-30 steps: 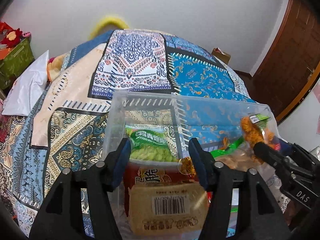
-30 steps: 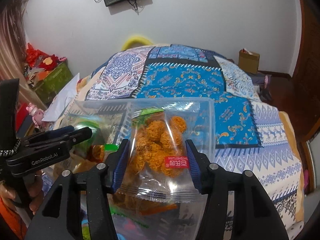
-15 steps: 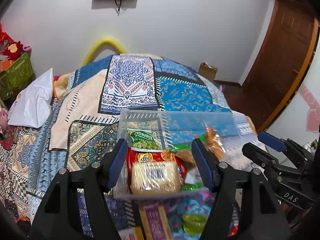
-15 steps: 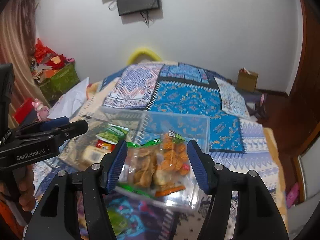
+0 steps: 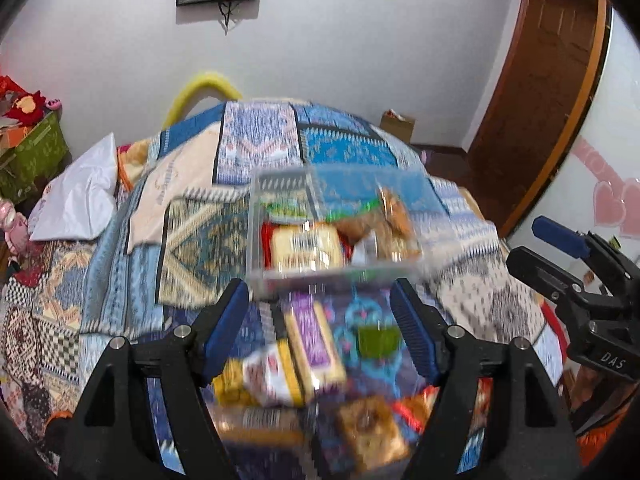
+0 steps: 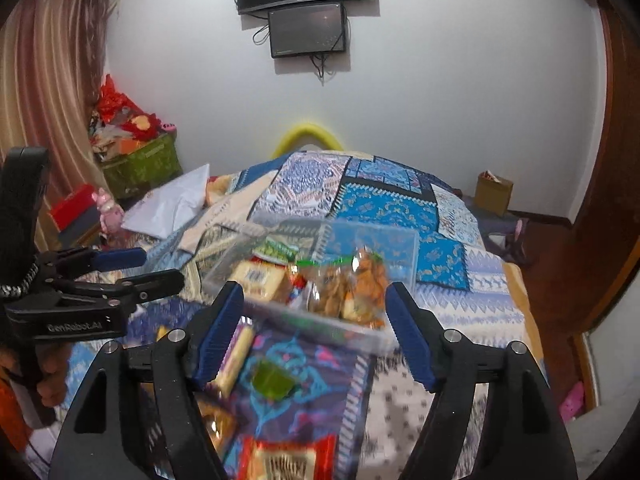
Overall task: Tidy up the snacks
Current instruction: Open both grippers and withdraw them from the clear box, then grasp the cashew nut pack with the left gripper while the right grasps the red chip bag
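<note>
Whereas a second ago the clear plastic bin (image 5: 334,232) filled both wrist views at close range, it now sits well ahead of both grippers, on the patchwork bedspread (image 6: 400,200) toward the bed's near end. Left gripper (image 5: 320,328): released, nothing between its fingers; earlier its jaws framed the barcode-labelled pack (image 5: 306,246), which now lies inside the bin. Right gripper (image 6: 314,328): released too; the bag of orange fried snacks (image 6: 352,288) it framed earlier now rests in the bin's right half.

Loose packets lie on the bedspread nearer the bed's near edge: a purple-and-yellow packet (image 5: 314,344) and a green jelly cup (image 6: 274,380).

Writing: "GenRobot.AI" on the left gripper body in the right view, "DAS" on the right gripper body in the left view. Packet labels are motion-blurred and unreadable; the lowest packets are cut off by the frame.
</note>
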`<state>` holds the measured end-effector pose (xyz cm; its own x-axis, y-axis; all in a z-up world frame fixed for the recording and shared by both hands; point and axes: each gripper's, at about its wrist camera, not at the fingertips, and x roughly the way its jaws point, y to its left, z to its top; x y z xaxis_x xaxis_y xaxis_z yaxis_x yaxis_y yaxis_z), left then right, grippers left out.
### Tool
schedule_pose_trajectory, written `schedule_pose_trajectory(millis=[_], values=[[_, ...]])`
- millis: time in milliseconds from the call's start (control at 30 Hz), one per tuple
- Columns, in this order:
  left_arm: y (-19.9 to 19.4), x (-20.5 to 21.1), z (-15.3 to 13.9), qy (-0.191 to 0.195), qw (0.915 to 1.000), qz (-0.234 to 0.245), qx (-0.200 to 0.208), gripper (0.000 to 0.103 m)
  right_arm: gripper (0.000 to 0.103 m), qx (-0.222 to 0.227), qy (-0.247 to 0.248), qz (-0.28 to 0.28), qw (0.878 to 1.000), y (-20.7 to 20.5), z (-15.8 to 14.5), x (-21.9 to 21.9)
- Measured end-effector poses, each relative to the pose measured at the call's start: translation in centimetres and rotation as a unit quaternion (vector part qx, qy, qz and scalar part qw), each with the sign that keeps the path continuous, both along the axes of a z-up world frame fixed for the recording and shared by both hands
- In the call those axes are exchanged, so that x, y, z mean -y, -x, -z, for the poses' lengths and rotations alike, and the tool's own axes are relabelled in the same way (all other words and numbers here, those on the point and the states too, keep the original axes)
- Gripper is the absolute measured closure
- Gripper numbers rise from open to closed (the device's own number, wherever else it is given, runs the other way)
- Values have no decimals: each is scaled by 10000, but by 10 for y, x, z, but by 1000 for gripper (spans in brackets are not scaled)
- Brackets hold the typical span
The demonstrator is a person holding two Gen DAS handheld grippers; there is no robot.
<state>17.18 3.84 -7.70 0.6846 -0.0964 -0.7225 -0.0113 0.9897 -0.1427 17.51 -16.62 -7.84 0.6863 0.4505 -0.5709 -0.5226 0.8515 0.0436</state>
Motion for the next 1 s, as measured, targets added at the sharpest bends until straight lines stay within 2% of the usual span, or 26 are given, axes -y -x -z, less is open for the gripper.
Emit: schedule_pose_trajectory(millis=[167,200,233,300,333,500,733,767,800,1000], values=[[26,2,20,-19,9997,19,-255,30,33,-246,162,11,9996,19,27,5],[30,2,24,-17,9996,27,-291,30,33,-463,180,71,9987,24,44,10],[34,3,30,-26,9994,35,-346,30,33,-463,180,71,9987,24,44,10],[42,5,42,-18,9988,44,-490,30,33,-737,171,103,9971,26,60,15],[45,6,48,20,9985,40,-553,30,33,-981,206,158,9948,28,76,18],[55,12,70,307,9962,73,-815,30,33,-1375,170,238,9901,36,101,27],[62,33,81,451,9955,207,-807,31,34,-1633,150,292,9860,49,125,33],[61,38,83,438,9953,263,-825,36,36,-1702,118,261,9850,49,128,32],[61,43,85,415,9949,335,-858,40,43,-1820,-32,188,9831,49,131,33],[56,54,103,458,9917,456,-1116,40,68,-2040,-398,87,9781,43,132,37]])
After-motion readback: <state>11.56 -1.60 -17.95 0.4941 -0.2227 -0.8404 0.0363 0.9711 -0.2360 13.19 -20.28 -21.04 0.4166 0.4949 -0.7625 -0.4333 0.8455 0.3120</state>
